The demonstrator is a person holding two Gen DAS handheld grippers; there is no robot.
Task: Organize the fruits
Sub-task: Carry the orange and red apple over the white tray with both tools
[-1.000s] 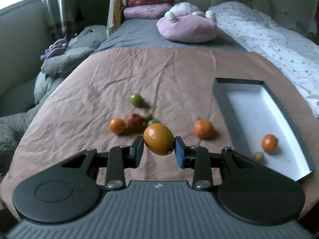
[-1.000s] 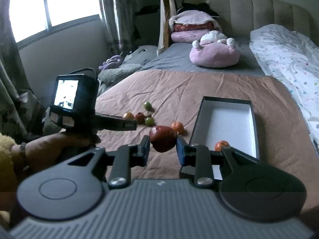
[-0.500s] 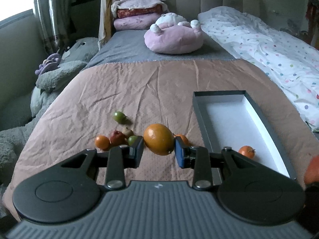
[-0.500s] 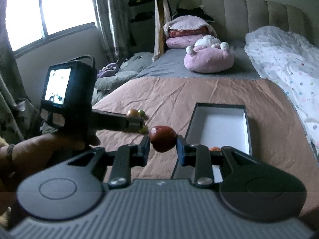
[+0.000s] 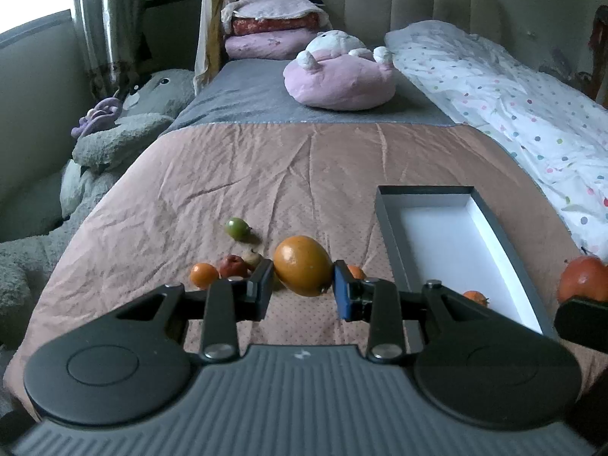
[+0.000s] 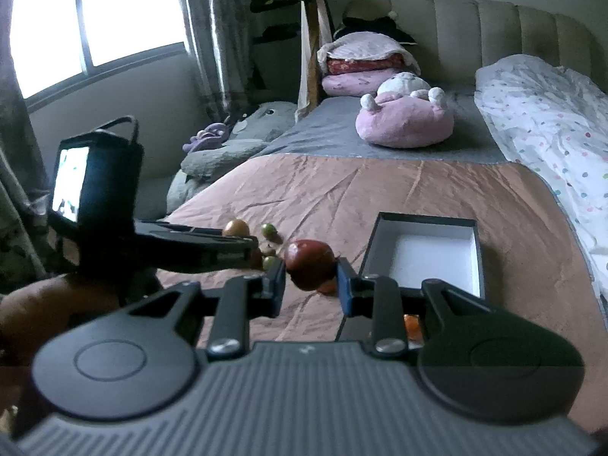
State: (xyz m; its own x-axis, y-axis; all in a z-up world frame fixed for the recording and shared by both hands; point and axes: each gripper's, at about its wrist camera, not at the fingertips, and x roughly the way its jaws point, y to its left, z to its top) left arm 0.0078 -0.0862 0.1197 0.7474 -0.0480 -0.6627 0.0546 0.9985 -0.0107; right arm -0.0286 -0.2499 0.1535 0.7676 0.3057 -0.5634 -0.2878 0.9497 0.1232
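Your left gripper [image 5: 303, 285] is clamped on a large orange fruit [image 5: 302, 265], its two fingers pressed against the fruit's sides and holding it clear above the brown blanket [image 5: 235, 174]. Your right gripper [image 6: 311, 280] is likewise closed around a dark red apple [image 6: 309, 264], carried in the air just left of the box's near end; from the left wrist view the same apple shows at the far right edge, beside the box's right wall. Just beyond your left fingers a loose cluster of fruit lies on the blanket: a small orange [image 5: 204, 275] at the left, a red fruit [image 5: 232, 265] touching it, a small tan fruit [image 5: 252, 256] behind that, and a green fruit [image 5: 237, 227] a little farther back and apart. Another orange [image 5: 355, 270] peeks out just behind your left gripper's right finger. To the right lies a dark grey box [image 5: 391, 224] with a white inside, long side running away from you; a small orange fruit [image 5: 475, 298] sits in its near end. Farther up the bed a pink plush cushion [image 5: 338, 79] rests on the grey sheet, a polka-dot duvet [image 5: 505, 102] lies along the right, and grey plush toys [image 5: 125, 140] are piled off the left edge
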